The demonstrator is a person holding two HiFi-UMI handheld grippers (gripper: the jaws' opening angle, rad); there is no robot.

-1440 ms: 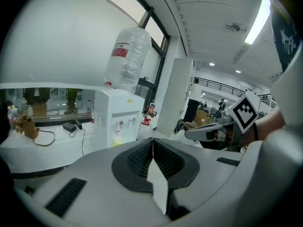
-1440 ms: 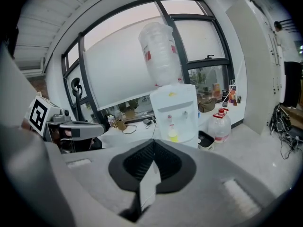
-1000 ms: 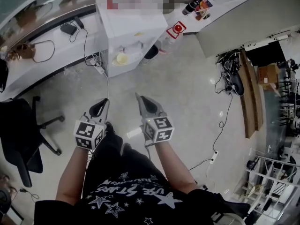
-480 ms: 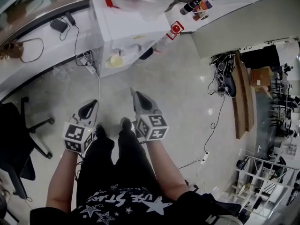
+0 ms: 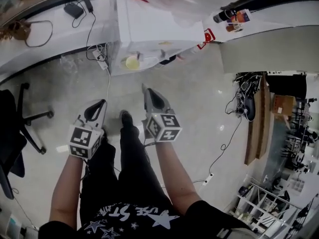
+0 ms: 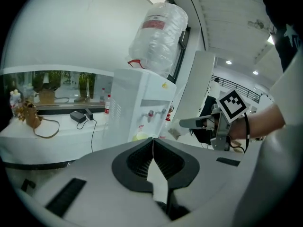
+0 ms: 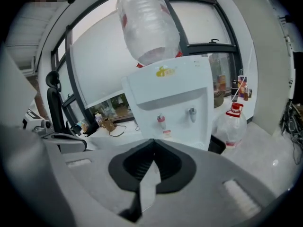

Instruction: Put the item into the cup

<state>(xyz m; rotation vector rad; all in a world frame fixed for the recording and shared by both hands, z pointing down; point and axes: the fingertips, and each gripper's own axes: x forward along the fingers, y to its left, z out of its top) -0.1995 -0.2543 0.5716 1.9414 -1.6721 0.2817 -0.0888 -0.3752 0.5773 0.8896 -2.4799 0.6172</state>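
Note:
Both grippers are held out in front of a walking person, low above the floor. My left gripper is shut with nothing between its jaws. My right gripper is shut and empty too. Ahead stands a white water dispenser with a big clear bottle on top. A pale yellow round thing, perhaps a cup, sits in the dispenser's tray. I see no other loose item to match the task.
A water bottle with a red cap stands on the floor right of the dispenser. A black office chair is at the left. Cables and a power strip lie near the dispenser's foot, more cables at the right. A white counter runs behind.
The person has stepped forward, so the dispenser now lies closer and further right in the head view. Both grippers stay shut and side by side.

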